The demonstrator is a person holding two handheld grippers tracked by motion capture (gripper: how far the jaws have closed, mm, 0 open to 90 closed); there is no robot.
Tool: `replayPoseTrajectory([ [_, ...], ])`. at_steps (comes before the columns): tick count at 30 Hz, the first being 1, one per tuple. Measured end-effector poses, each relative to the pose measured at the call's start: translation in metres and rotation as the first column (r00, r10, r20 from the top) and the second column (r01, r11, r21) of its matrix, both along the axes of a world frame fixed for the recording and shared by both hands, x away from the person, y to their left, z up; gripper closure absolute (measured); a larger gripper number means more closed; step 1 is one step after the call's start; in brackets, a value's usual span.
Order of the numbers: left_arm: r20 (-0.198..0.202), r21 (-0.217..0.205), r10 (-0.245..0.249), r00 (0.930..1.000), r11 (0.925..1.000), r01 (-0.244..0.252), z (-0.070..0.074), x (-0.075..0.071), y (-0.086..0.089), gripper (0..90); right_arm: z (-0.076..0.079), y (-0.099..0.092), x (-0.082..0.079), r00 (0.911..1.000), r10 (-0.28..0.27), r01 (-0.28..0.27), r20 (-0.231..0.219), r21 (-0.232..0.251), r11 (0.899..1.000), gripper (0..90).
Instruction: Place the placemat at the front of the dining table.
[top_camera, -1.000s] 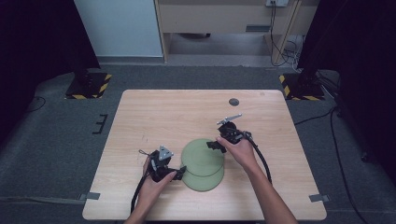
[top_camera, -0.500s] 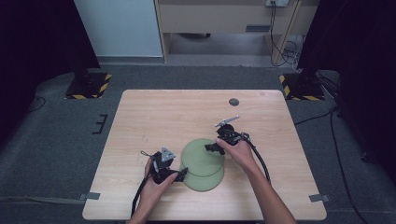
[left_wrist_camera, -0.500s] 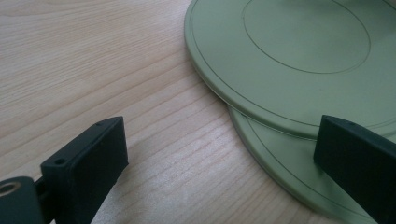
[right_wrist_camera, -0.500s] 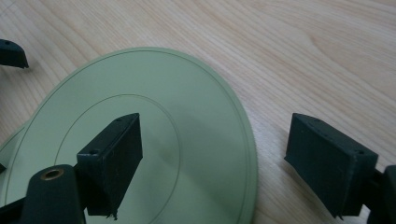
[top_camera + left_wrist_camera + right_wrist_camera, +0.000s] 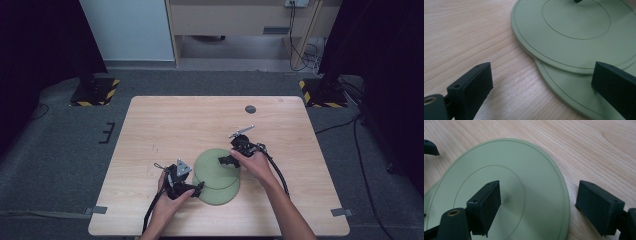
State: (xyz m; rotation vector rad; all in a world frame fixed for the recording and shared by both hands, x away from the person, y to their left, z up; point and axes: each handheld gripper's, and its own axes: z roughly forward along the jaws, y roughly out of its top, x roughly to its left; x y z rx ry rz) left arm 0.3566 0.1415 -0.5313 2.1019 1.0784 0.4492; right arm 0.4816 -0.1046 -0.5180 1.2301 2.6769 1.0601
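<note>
My right fingers [image 5: 484, 205] stand wide apart and astride the near-right rim of the upper pale green round flat plate [image 5: 506, 185]: in the right gripper view one finger hangs over the plate's inner ring, the other sits off the rim over the light wooden worktop [image 5: 599, 150]. Neither pad presses on the plate, so nothing is gripped yet. In the high view my right gripper [image 5: 231, 160] sits at the plate's right edge, just beside it.

My left fingers [image 5: 471, 85] are open as well and hold nothing. One is over bare wood; the other lies over the lower pale green round flat plate [image 5: 564, 87], which pokes out from under the upper one on my side. In the high view my left gripper [image 5: 196, 188] is at the lower-left edge of the pair.

The two plates lie flat near the front middle of the worktop, overlapping, the upper one shifted away from me. Being round, they have no long axis; what matters is the rim. The upper plate's edge runs between my right fingers, so I judge the right hand is the one placed to pinch it, while the left is nearer the lower plate to steady it.
</note>
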Motion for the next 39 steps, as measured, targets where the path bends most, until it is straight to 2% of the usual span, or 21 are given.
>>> replayPoseTrajectory([
  [10, 0.004, -0.006, 0.006, 1.0, 1.0, -0.006, -0.001, 0.003, -0.002, 0.1, 0.001, 0.005, -0.002, 0.9995, 0.017, -0.017, -0.026, 0.011, 1.0, 20.1],
  [17, 0.006, -0.002, 0.005, 1.0, 1.0, -0.005, -0.001, 0.003, -0.003, 0.1, 0.009, 0.004, -0.004, 0.9998, 0.016, -0.016, -0.013, -0.004, 1.0, 21.4],
  [24, 0.007, 0.005, 0.002, 1.0, 1.0, -0.002, 0.0, 0.003, -0.003, 0.1, 0.039, 0.006, -0.012, 0.9994, 0.03, -0.03, 0.02, 0.004, 1.0, 24.7],
  [28, 0.009, 0.008, 0.003, 1.0, 1.0, -0.003, 0.0, 0.003, -0.004, 0.1, 0.048, 0.007, -0.016, 0.9987, 0.041, -0.042, 0.029, 0.014, 0.999, 26.7],
  [31, 0.006, 0.009, 0.002, 1.0, 1.0, -0.002, 0.0, 0.003, -0.004, 0.1, 0.051, 0.009, -0.021, 0.9959, 0.085, -0.085, 0.032, -0.007, 0.996, 32.9],
  [34, 0.01, 0.012, 0.004, 0.9999, 0.9999, -0.004, 0.0, 0.003, -0.004, 0.1, 0.049, 0.01, -0.023, 0.9933, 0.115, -0.115, 0.008, -0.014, 0.993, 35.8],
  [36, 0.013, 0.013, 0.004, 0.9999, 0.9999, -0.004, 0.0, 0.003, -0.004, 0.1, 0.048, 0.01, -0.024, 0.9929, 0.119, -0.119, 0.009, -0.027, 0.993, 38.8],
  [39, 0.015, 0.016, 0.005, 0.9999, 0.9999, -0.005, 0.0, 0.002, -0.004, 0.1, 0.049, 0.007, -0.023, 0.9944, 0.101, -0.1, 0.033, -0.037, 0.994, 49.9],
])
